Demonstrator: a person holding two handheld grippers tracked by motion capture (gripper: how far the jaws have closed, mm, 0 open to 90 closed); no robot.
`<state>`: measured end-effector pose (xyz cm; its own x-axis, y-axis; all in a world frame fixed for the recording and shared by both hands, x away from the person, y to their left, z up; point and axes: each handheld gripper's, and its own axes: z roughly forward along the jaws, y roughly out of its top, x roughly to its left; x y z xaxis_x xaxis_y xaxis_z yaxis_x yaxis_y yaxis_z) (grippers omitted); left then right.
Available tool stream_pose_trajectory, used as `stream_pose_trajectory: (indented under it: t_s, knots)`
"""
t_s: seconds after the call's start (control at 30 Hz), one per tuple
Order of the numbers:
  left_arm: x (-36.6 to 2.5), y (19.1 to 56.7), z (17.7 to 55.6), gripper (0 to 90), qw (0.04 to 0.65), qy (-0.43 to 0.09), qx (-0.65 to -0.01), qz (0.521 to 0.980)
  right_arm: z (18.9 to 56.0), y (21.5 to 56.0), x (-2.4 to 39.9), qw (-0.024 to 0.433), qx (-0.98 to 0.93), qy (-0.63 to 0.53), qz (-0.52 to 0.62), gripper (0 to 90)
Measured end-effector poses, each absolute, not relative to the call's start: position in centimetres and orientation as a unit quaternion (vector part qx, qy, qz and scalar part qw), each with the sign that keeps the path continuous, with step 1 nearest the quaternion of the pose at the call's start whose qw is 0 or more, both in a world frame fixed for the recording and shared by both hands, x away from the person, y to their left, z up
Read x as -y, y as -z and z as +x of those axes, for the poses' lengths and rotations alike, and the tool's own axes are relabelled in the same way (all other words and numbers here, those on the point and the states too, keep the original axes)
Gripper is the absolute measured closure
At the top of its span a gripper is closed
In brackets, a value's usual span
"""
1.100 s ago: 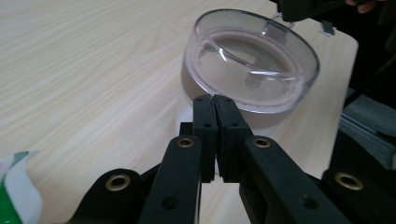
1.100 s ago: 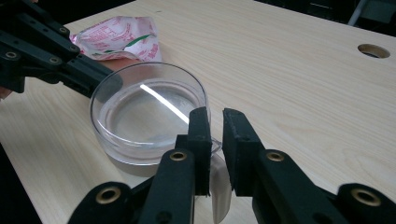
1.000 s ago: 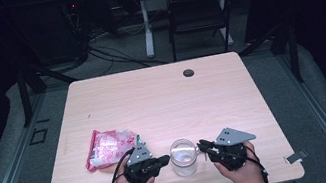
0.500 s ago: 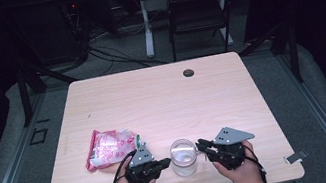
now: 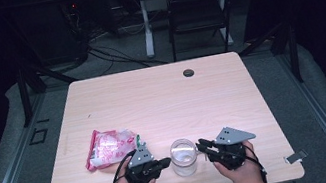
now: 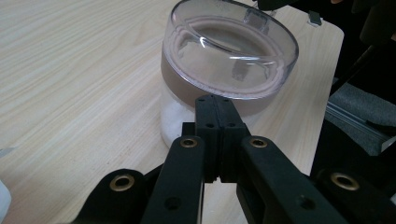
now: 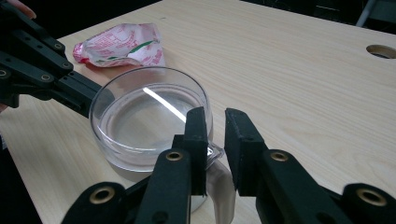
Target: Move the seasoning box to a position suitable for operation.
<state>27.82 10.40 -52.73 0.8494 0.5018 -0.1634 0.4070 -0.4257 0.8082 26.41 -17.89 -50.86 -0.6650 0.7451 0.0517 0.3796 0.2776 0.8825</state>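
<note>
standing upright betw. grippers: clear lidded jar (image 5: 183, 156), white stuff inside

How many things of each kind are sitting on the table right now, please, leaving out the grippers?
Clear lidded jar: 1
Pink and white packet: 1
Total: 2
</note>
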Motion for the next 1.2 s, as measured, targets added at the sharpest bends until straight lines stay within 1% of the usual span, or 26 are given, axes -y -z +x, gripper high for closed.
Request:
stream_pose_trajectory:
  t_s: [0.3,0.67,0.7,0.97,1.2]
  knots:
    - [-10.5,52.6,27.9,90.0,0.468,-0.049,-0.271,0.84,26.3,50.9,18.0,0.194,-0.776,-0.478,0.364,76.7]
    - [-10.6,52.2,27.9,90.0,0.477,-0.052,-0.264,0.837,25.8,50.8,17.9,0.194,-0.784,-0.474,0.352,70.1]
    - [-10.7,52.1,28.0,90.0,0.479,-0.05,-0.263,0.836,25.6,50.8,17.8,0.195,-0.787,-0.472,0.347,68.0]
    - [-10.0,52.1,27.8,90.0,0.48,-0.051,-0.258,0.837,24.9,50.6,17.4,0.205,-0.792,-0.471,0.33,65.1]
    - [-10.1,51.7,27.8,87.8,0.483,-0.053,-0.258,0.835,24.2,50.3,16.9,0.224,-0.799,-0.468,0.304,55.5]
